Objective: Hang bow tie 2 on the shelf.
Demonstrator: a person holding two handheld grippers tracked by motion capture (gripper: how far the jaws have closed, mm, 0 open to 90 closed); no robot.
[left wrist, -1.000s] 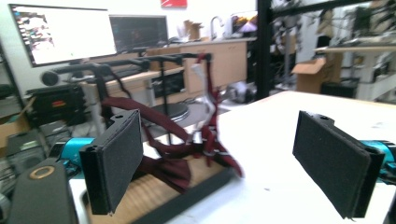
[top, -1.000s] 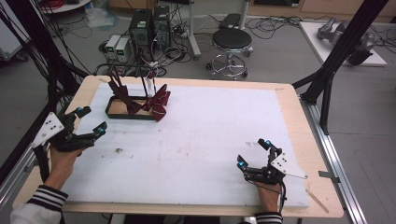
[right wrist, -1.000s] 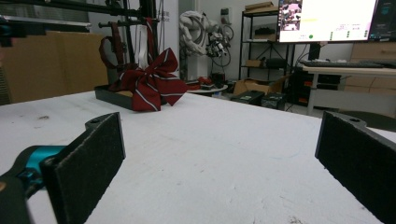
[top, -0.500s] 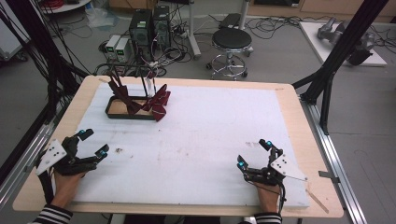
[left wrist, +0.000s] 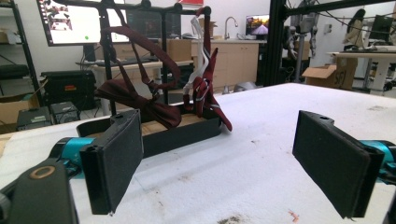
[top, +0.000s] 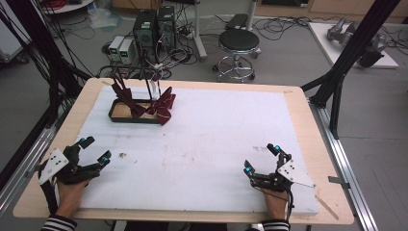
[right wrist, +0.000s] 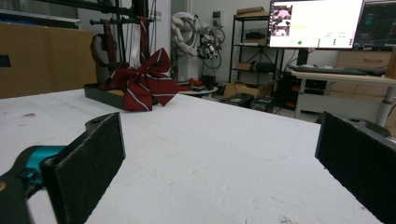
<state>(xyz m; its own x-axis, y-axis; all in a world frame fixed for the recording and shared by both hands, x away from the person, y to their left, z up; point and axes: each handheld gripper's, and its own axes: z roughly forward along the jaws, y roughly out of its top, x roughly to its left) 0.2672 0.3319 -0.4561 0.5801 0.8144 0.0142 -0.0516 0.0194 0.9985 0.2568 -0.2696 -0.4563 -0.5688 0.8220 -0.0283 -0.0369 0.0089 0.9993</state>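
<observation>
1. Our left gripper sat low at the near-left corner of the white foam sheet, jaws spread wide with nothing between them; our left hand came in from the bottom edge.
2. Our right gripper rested near the front-right part of the sheet, its jaws likewise held apart and empty.
3. The dark red bow ties hung at the black tray in the far-left part of the sheet, well apart from both grippers; in the right gripper view a striped bow draped over the tray's edge.
4. We could read no writing: the monitors behind were too blurred.
5. Between the grippers and the tray the sheet lay bare apart from small dark specks. The wooden table showed as a narrow border around the sheet.
</observation>
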